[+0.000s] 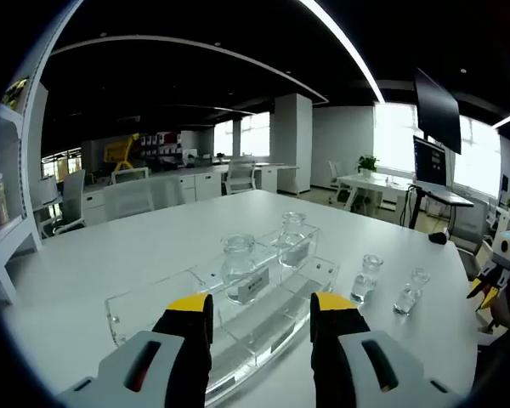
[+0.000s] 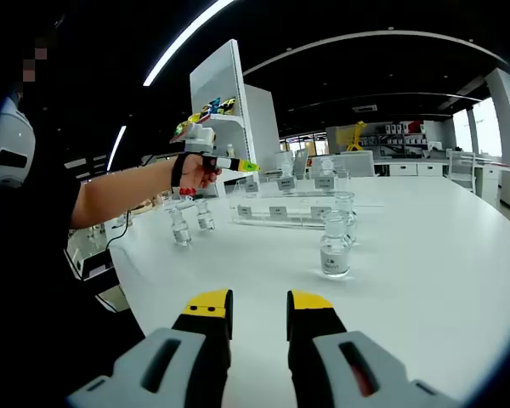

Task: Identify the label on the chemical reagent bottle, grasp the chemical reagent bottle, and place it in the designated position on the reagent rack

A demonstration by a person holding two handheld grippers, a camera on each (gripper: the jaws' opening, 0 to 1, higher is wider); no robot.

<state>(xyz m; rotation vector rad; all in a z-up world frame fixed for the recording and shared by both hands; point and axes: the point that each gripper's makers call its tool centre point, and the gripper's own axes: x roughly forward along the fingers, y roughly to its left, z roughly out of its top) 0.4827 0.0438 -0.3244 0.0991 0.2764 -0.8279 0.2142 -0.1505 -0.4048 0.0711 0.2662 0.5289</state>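
Observation:
A clear acrylic reagent rack [image 1: 263, 314] lies just beyond my left gripper [image 1: 262, 306], whose jaws stand open with nothing between them. Two labelled glass bottles [image 1: 238, 262] [image 1: 291, 234] stand on the rack. To its right, two small bottles [image 1: 367, 276] [image 1: 410, 291] rest on the white table. In the right gripper view, my right gripper [image 2: 259, 304] is open and low over the table. A labelled bottle [image 2: 334, 246] stands ahead of it, with another bottle [image 2: 345, 206] behind. Farther off are the rack [image 2: 276, 210] and the hand-held left gripper [image 2: 236, 164].
The white table [image 1: 110, 255] is wide, with bare surface to the left and front. Two small bottles [image 2: 180, 226] [image 2: 205, 214] stand left of the rack. A white shelf unit [image 2: 225, 93] rises behind. A monitor [image 1: 431, 160] and desks stand at the far right. The right gripper [image 1: 491, 276] shows at the table's edge.

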